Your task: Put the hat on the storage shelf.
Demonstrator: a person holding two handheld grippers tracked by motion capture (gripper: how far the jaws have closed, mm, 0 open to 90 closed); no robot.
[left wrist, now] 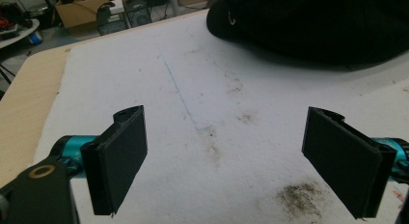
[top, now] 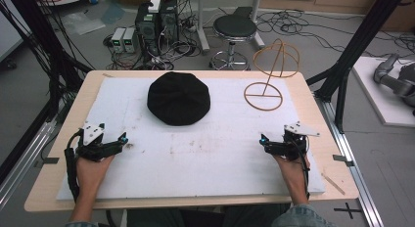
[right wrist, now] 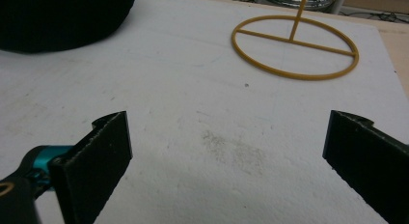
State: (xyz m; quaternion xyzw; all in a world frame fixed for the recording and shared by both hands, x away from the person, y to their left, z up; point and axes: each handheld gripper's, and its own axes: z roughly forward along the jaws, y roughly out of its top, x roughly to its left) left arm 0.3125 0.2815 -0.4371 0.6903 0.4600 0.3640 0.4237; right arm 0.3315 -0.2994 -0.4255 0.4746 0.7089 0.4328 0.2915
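A black cap [top: 179, 98] lies flat on the white foam mat [top: 195, 153] at the back middle; its edge shows in the left gripper view [left wrist: 318, 26] and the right gripper view [right wrist: 58, 19]. A yellow wire hat stand [top: 270, 70] rises at the back right, its ring base [right wrist: 294, 48] on the mat. My left gripper [top: 122, 139] rests near the mat's left front, open, nothing between its pads [left wrist: 120, 156]. My right gripper [top: 264, 140] sits at the right front, open and empty, pads [right wrist: 103, 156] wide apart.
The mat covers a wooden table [top: 44, 188] with a bare rim all round. Dark stains [left wrist: 296, 197] mark the foam near the left gripper. Behind the table stand a stool [top: 234, 31], computer boxes [top: 156, 21] and tangled cables. Black frame posts [top: 352, 46] flank the table.
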